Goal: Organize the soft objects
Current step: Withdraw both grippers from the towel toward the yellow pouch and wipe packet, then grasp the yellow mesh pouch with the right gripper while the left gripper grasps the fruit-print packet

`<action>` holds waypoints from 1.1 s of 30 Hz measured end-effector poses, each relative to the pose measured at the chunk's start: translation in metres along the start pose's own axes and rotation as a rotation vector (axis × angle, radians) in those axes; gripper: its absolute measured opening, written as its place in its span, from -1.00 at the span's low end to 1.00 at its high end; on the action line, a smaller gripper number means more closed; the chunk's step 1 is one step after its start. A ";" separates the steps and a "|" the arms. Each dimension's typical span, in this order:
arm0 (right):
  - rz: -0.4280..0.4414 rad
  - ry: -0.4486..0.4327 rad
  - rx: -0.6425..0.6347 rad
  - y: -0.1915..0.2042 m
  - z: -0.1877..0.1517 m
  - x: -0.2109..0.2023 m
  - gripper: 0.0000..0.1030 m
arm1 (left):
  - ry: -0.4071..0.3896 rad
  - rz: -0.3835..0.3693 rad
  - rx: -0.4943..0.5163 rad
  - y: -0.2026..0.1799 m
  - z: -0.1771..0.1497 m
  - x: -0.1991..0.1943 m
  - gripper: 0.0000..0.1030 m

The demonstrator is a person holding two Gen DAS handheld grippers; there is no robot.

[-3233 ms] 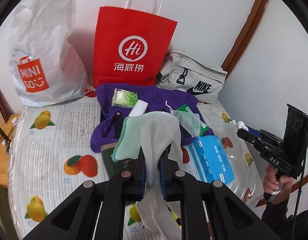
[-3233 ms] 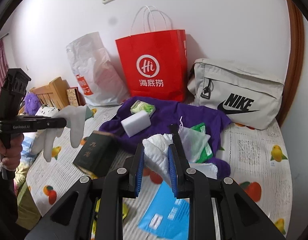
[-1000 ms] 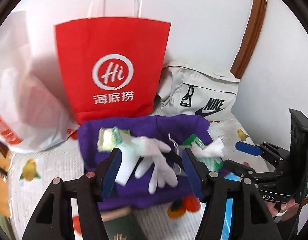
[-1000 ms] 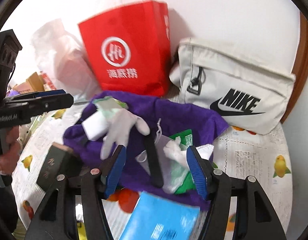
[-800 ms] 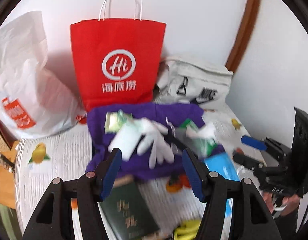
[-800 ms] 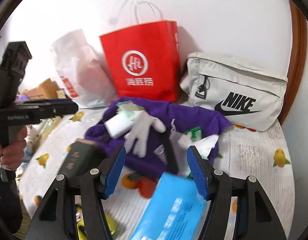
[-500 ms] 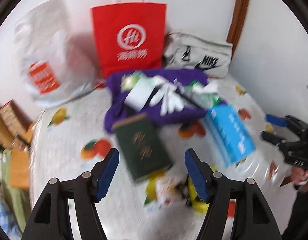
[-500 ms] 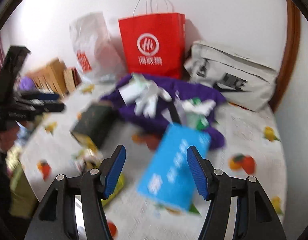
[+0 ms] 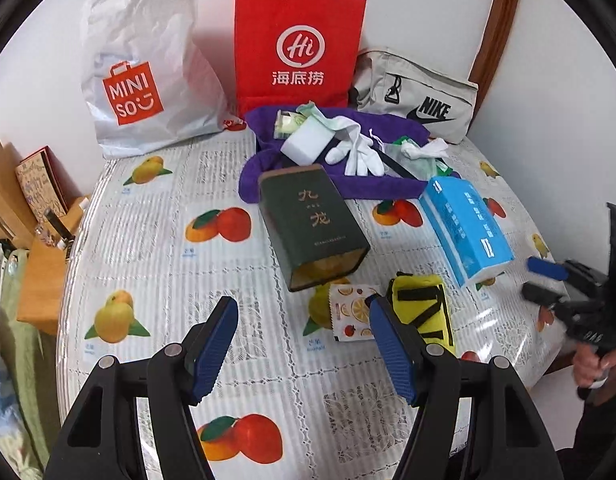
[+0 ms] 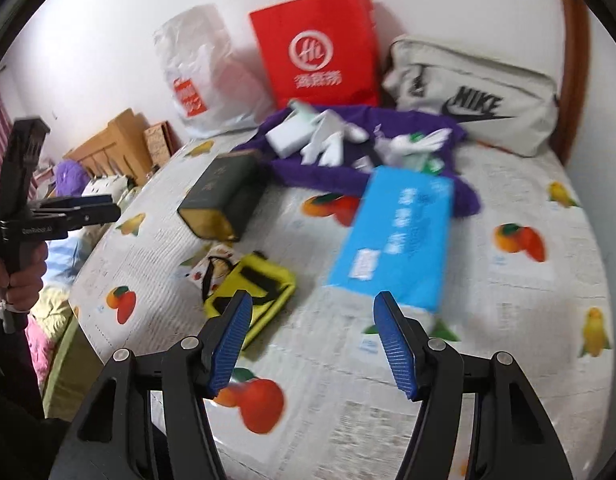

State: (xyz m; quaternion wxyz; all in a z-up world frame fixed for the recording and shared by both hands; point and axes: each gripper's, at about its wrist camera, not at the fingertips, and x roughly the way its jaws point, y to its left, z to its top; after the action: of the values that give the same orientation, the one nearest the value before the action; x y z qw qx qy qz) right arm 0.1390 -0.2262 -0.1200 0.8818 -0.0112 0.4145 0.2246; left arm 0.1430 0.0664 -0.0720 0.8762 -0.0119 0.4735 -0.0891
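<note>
A purple cloth [image 9: 372, 184] lies at the back of the table under a white glove [image 9: 360, 152], a white sponge block [image 9: 305, 144], a green wipes pack [image 9: 287, 122] and a crumpled white cloth [image 9: 424, 148]. The same pile shows in the right wrist view, with the glove [image 10: 328, 140] on the purple cloth [image 10: 388, 176]. My left gripper [image 9: 303, 344] is open and empty, pulled back above the table's front. My right gripper [image 10: 312, 340] is open and empty, near the blue tissue pack [image 10: 396, 236].
A dark green box [image 9: 312, 224], a blue tissue pack [image 9: 464, 228], a yellow pouch [image 9: 424, 308] and a fruit-print sachet [image 9: 352, 312] lie mid-table. A red paper bag [image 9: 297, 48], a white Miniso bag [image 9: 143, 68] and a grey Nike bag [image 9: 420, 96] stand against the wall.
Both grippers let go of the glove and the white cloth onto the purple cloth, opened, and pulled back toward the table's front.
</note>
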 end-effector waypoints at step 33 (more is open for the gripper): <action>0.020 0.100 0.018 0.058 -0.015 0.085 0.19 | 0.122 -0.097 -0.026 0.008 -0.014 0.043 0.29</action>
State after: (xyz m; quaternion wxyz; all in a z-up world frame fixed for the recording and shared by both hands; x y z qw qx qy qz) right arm 0.1524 -0.1442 -0.1829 0.8578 -0.0101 0.4602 0.2288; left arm 0.1557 0.0679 -0.1160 0.8402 -0.0406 0.5259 -0.1260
